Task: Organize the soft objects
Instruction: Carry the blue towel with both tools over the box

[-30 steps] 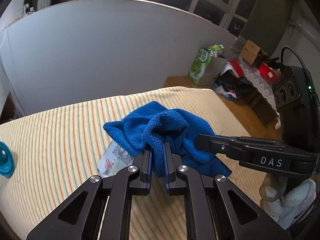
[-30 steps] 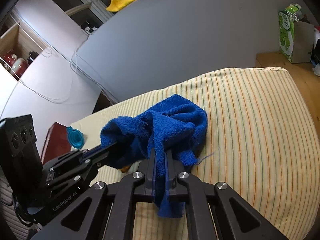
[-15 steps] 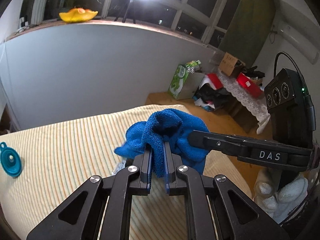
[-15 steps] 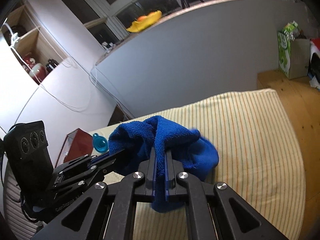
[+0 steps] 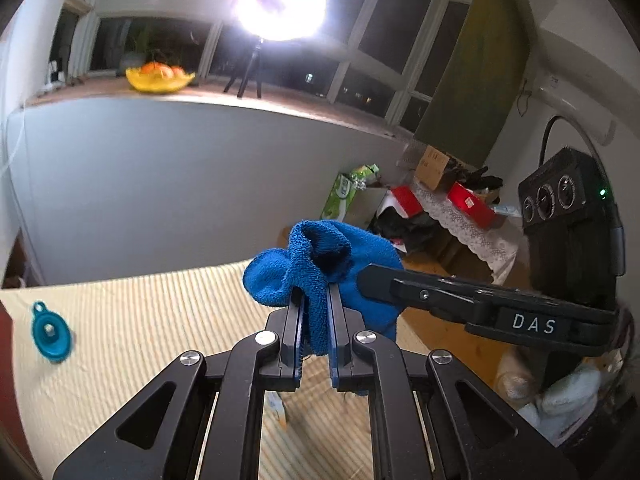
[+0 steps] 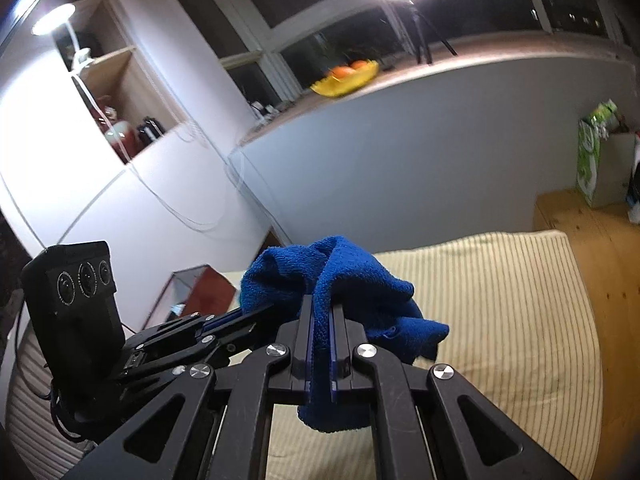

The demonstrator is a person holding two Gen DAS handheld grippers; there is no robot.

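**Blue towel lifted by both grippers**

While the blue towel (image 5: 320, 264) is pinched at two points, it is held bunched in the middle of both frames, clear of the striped surface (image 5: 140, 320) seen below it. The left hand-held gripper (image 5: 314, 320) is closed tight on a fold of the cloth, and the right hand-held gripper (image 6: 320, 340) is clamped on another fold close by, with a tail of towel hanging beneath its jaws. In the left wrist view the right one is seen reaching in from the right edge; in the right wrist view the left one enters from the lower left. A teal funnel (image 5: 51, 334) lies at the far left of the surface, well apart from the cloth.

The step in hand is judged to be the raising of the towel for unfolding. The grippers would next need to be drawn apart so that the cloth is stretched flat before being laid down and folded.
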